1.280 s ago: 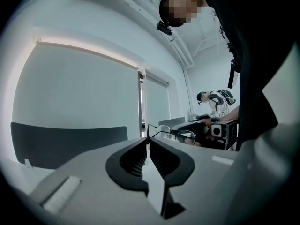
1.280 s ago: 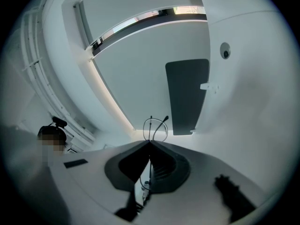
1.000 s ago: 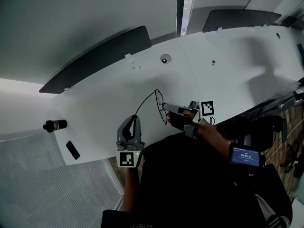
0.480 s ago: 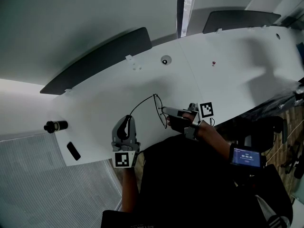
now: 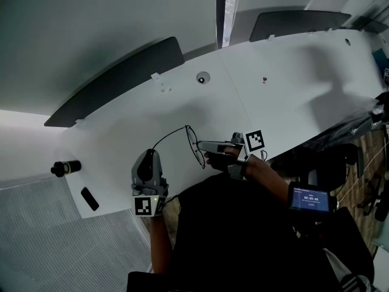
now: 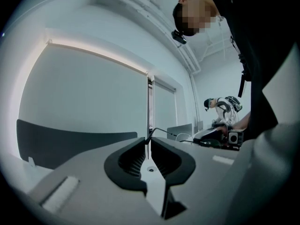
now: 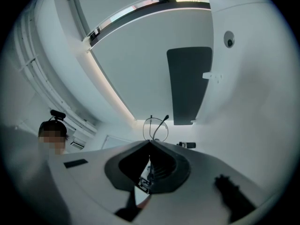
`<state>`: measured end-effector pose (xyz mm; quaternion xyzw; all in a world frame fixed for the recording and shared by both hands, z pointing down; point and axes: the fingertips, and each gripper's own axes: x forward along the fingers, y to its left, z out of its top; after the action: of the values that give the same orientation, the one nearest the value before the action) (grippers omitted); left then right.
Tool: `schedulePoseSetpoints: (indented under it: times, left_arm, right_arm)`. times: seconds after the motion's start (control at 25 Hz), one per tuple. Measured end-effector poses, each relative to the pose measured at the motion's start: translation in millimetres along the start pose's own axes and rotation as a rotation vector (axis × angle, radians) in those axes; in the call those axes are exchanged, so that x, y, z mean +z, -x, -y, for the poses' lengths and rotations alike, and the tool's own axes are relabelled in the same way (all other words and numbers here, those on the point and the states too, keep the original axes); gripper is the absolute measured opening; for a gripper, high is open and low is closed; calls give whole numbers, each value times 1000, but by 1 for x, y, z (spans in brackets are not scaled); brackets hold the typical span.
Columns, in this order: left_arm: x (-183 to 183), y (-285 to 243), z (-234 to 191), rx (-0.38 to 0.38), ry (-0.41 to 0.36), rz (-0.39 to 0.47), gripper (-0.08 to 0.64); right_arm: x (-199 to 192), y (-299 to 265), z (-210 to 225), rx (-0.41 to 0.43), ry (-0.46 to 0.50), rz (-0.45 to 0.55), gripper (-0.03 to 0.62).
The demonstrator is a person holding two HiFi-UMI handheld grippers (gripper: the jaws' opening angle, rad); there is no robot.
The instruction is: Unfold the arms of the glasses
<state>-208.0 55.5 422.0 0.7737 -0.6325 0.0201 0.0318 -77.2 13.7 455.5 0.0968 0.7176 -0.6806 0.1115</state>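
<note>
White counter (image 5: 292,72), glasses (image 5: 194,146) mid-frame in head view. Front held by right tool (image 5: 202,145), clamped shut on it. Right gripper view adds one lens ring (image 7: 155,128) standing above the closed tips. Lower left sits left tool (image 5: 148,157), jaws just been opening, narrow slit now. Only left gripper view shows the extended arm (image 6: 166,131) ending at that slit's mouth, pads not pressing it. Head view alone shows black cylinder (image 5: 64,168) at far left.

We wear a black top (image 5: 243,236). Our left gripper (image 5: 149,152) and right gripper (image 5: 200,145) are grey, with black pads inside the jaws. Each carries a cube with black-and-white square markers (image 5: 254,140).
</note>
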Motion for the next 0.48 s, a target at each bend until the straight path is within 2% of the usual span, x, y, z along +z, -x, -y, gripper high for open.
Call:
schedulePoseSetpoints:
  times: [0.12,0.28,0.36,0.48]
  left_arm:
    - [5,4,-11,3,105,49,48]
    - [6,7,-19,-10,207,103,52]
    - [10,3,-14,-65,331,151,52]
    - [-3,4,-8,-175,499,150,52]
  right_arm:
    - [-6,-3,-3,1,23,-37,8]
    - [-14,-7,-3,-5,35,-80,8]
    - [-11,-4,-2,-11,29,-64,9]
    - [-4,0,7,-50,26,-27,8]
